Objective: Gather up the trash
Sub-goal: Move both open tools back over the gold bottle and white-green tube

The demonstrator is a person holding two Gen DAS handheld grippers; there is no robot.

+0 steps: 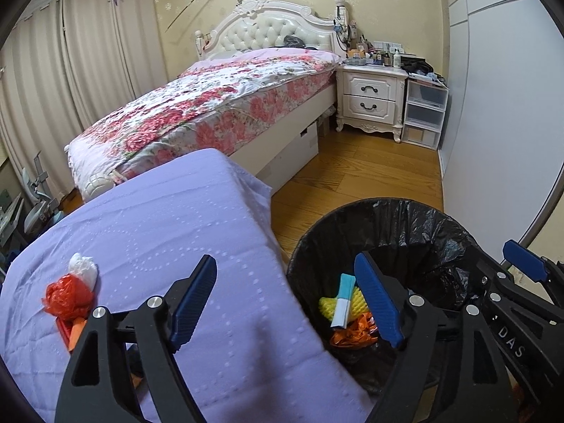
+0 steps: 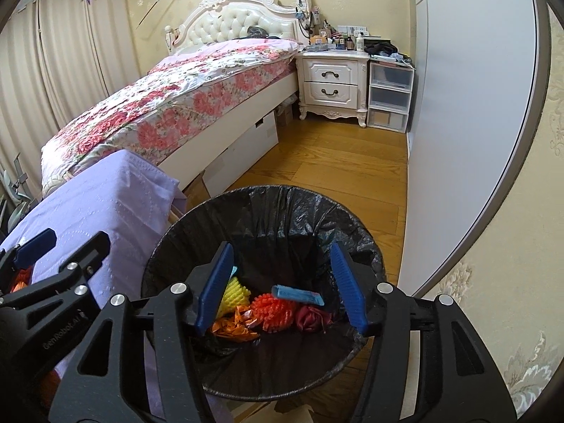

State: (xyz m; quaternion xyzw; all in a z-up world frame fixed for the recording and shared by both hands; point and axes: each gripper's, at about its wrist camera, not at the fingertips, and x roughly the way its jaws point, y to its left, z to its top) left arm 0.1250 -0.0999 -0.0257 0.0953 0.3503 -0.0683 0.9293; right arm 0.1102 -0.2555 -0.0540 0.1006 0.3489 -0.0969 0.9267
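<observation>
A black-lined trash bin (image 1: pixel 416 225) (image 2: pixel 268 208) stands on the floor beside a table under a purple cloth (image 1: pixel 169 246) (image 2: pixel 105 204). In the bin lie a yellow foam net (image 2: pixel 235 292), an orange foam net (image 2: pixel 273 312), orange wrappers (image 1: pixel 352 333), a blue packet (image 2: pixel 298 294) and a dark red scrap (image 2: pixel 312 319). On the cloth at the left lie a red plastic bag (image 1: pixel 68 296) and a white crumpled wad (image 1: pixel 83 268). My left gripper (image 1: pixel 289 299) is open and empty over the table edge. My right gripper (image 2: pixel 282 289) is open and empty above the bin.
A bed with a floral cover (image 1: pixel 211 105) lies behind the table. A white nightstand (image 1: pixel 370 100) and plastic drawers (image 1: pixel 424 112) stand at the far wall. A grey wardrobe door (image 1: pixel 500 105) runs along the right. Wooden floor (image 2: pixel 335 162) lies between.
</observation>
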